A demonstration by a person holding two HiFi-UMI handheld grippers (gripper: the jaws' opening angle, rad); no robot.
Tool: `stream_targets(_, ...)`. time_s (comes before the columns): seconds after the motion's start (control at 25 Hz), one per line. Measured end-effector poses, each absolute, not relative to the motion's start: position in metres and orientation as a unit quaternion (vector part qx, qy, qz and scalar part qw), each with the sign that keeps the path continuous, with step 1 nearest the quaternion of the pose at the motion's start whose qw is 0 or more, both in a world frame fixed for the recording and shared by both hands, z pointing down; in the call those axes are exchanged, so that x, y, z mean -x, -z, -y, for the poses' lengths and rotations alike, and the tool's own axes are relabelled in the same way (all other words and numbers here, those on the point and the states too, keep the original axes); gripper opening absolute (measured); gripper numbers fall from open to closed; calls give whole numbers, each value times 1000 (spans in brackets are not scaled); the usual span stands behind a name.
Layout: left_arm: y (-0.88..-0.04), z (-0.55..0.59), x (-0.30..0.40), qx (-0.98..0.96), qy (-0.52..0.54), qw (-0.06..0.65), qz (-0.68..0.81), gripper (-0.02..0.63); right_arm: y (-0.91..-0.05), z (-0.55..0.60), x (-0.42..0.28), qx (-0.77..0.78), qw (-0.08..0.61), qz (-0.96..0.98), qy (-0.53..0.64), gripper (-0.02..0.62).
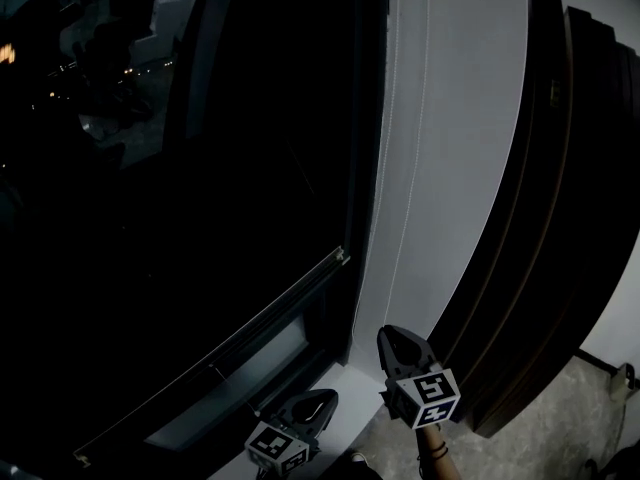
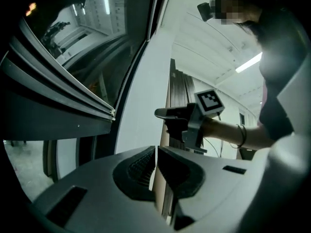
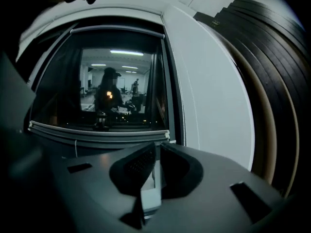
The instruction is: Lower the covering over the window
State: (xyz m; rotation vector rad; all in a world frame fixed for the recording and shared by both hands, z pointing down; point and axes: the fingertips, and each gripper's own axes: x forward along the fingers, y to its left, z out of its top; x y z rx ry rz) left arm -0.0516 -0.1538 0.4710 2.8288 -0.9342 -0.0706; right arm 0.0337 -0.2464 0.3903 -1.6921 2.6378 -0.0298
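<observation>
Left hand-held gripper: jaws together, nothing between them, held low by the pale sill. Task item: the covering's bottom rail lies low across the dark window, ahead and to the left of both units, touching neither. 1 thin cord hangs below it. Bead chain runs down the window's right edge, untouched. Right hand-held gripper: jaws all but together, a thin slit only, nothing in them, just right of the left unit and before the white wall. Dark slatted panels stand far right.
</observation>
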Motion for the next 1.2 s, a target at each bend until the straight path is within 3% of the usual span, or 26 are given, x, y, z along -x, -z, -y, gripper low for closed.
stream_targets(0.36,-458,218,42,-936,25,64,345,2,-381,387,-44,545,-24,-838,7,77)
stream_targets(0.68,-443,243,24,-944,-5,15,330,2,-384,457,-42,551,-33,-834,23,77)
stream_targets(0.96,-445,248,31,-938,-15,17,345,2,-389,479,-39,528,-30,-848,35,74)
stream_targets(1.04,-447,250,34,-937,-17,21,348,2,-389,476,-35,515,-28,-856,26,21)
stream_targets(1.2,-447,252,34,-936,-16,26,351,3,-398,459,-34,502,-19,-864,17,15)
